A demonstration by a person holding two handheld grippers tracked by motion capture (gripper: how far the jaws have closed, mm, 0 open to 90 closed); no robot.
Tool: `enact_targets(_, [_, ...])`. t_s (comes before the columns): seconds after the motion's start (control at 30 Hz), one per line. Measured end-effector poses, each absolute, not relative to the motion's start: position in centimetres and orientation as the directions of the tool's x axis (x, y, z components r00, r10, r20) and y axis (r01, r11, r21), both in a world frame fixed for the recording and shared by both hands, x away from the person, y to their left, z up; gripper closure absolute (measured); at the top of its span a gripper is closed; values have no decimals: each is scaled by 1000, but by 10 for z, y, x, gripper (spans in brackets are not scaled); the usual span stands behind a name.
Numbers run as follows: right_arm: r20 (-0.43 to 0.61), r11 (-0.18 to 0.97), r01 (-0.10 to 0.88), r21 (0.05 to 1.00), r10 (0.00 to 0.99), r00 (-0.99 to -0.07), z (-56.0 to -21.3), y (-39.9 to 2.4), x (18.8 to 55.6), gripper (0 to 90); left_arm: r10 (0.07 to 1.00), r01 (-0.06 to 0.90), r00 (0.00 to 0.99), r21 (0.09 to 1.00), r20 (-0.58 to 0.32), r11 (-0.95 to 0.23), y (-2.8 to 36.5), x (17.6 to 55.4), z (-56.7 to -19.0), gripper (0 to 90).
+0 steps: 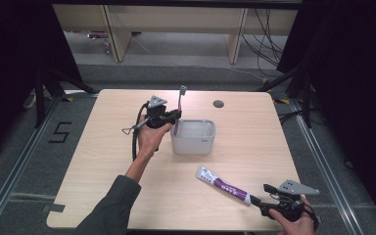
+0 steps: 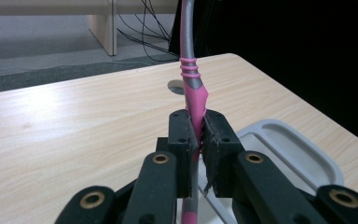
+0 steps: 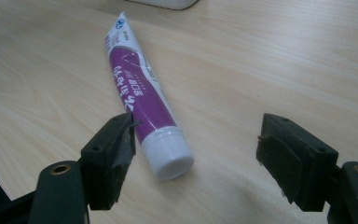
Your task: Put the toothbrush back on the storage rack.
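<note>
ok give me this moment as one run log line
left gripper: shut on toothbrush, upright over grey holder | right gripper: open, cap end of toothpaste tube between jaws, tube flat on table

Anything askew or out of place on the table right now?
Nothing stands out. The left gripper holds the toothbrush upright at the holder's left rim. The toothpaste lies flat and capped, with no spill, just in front of the open right gripper.
</note>
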State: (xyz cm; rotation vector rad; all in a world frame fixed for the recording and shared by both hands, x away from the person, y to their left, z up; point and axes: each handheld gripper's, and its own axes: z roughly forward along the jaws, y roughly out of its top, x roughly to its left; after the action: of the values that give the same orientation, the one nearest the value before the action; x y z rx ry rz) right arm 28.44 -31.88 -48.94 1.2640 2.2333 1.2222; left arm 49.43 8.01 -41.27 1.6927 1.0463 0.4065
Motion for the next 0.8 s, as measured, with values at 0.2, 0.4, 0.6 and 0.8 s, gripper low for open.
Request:
enact_targets(0.2, [135,263,555,789,807,-575,-490,-319,285,280,805,453,557,887,-206,-86,81,494,-417,814])
enact_targets(0.4, [136,262,554,790,806,-576,-490,-318,285,280,810,453,559,884,-177,-119,81,492,-420,811])
enact_targets(0.6, [133,262,554,790,808,-573,-490,-318,285,280,812,457,563,877,-155,-150,82,491,-426,809])
enact_targets(0.8, [137,265,557,787,805,-577,-490,-318,285,280,815,458,561,874,-143,-162,82,490,-426,797])
